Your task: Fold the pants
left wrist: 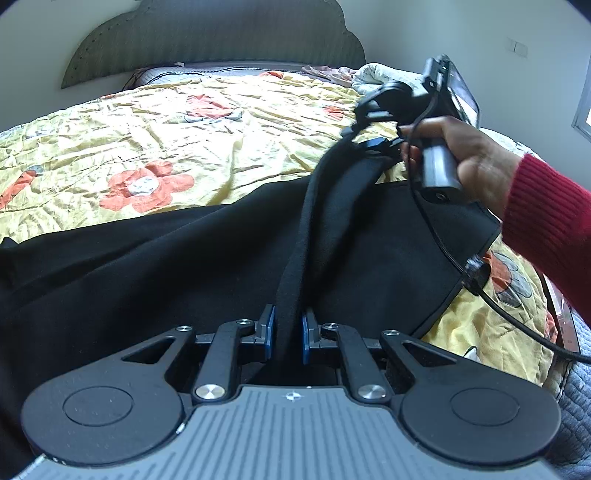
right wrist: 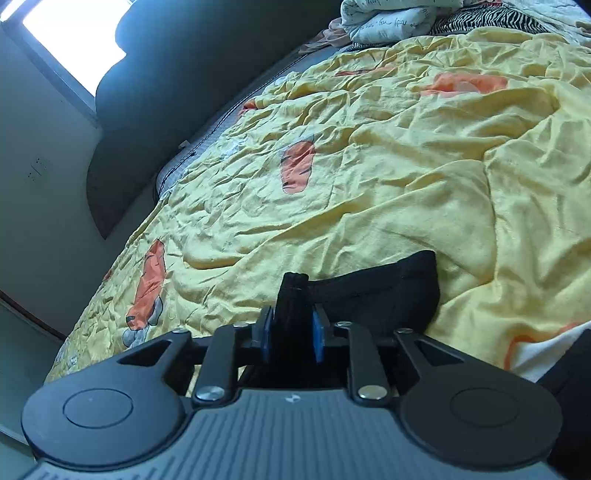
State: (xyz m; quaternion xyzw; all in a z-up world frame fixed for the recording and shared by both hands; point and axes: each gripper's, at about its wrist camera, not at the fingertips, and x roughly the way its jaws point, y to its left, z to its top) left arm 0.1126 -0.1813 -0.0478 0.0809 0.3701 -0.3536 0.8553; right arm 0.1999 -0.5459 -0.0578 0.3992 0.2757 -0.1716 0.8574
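Left wrist view: black pants (left wrist: 166, 280) lie spread across a yellow floral bedspread (left wrist: 177, 122). A raised ridge of the pants runs from the left gripper (left wrist: 288, 338) up to the right gripper (left wrist: 380, 147). The left gripper's blue pads (left wrist: 269, 334) are closed on this ridge, clamping the fabric. The right gripper is carried by a hand (left wrist: 469, 158) in a red ribbed sleeve (left wrist: 550, 221); a black cable (left wrist: 476, 280) trails from it.

Right wrist view: a bunched edge of the pants (right wrist: 388, 291) stands between the right gripper's (right wrist: 293, 332) pads (right wrist: 318, 338). A narrow gap shows at the right pad, so the jaws stand slightly apart, loose around the fabric. A dark headboard (right wrist: 147, 110) and crumpled bedding (right wrist: 388, 22) lie beyond.
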